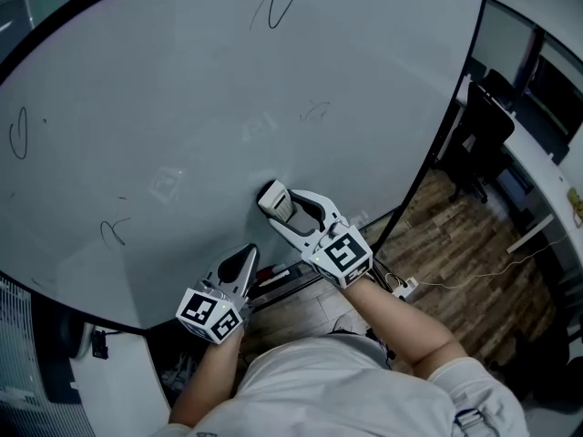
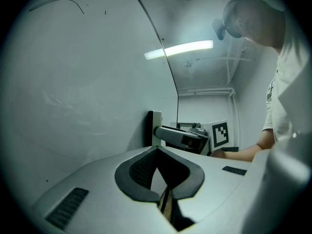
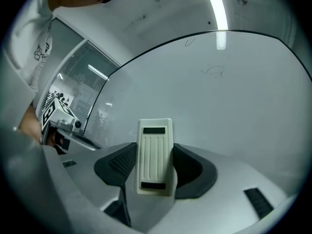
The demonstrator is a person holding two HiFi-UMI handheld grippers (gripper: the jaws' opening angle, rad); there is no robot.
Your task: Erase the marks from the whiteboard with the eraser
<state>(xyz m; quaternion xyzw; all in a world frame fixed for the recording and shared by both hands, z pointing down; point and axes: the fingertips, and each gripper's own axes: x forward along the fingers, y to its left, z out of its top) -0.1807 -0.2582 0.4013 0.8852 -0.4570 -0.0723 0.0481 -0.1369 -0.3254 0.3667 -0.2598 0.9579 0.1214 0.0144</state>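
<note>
Right tongs (image 1: 281,204) clenched on the eraser (image 3: 155,154), pads on its two long sides, ribbed white back towards my camera. Left tongs (image 1: 242,260) closed on nothing, pads meeting. They are parked low, just below and left of the right pair in the head view.

Eraser sits low centre on the whiteboard (image 1: 182,98). From the left gripper view its dark felt face looks to meet the surface, but I can't swear to full contact.

Marks counted in the head view:
- loop (image 1: 278,1), top centre
- faint scribble (image 1: 314,110), right of centre
- hook (image 1: 18,133), far left edge
- small curl (image 1: 114,230), lower left

All are well apart from each other and from the eraser. Pale smudge (image 1: 168,185) left of the eraser: ghosting or reflection, can't tell.

Judgement: wiping is at an early stage, with four marks left to clear.

Risks from here:
- Grip is on the smooth sides only. If I press hard or drag sideways, the eraser may twist or creep out of the pads.
- If the felt rides on one edge, strokes will smear rather than clear.
- Top loop is a long reach. Pressure may fall off up there and leave a trace.
- Heading for the lower-left curl takes the right tongs across the idle left pair. They could knock unless I draw the left away.
- Lower edge of the board is near, so a downward stroke could run off it.
</note>
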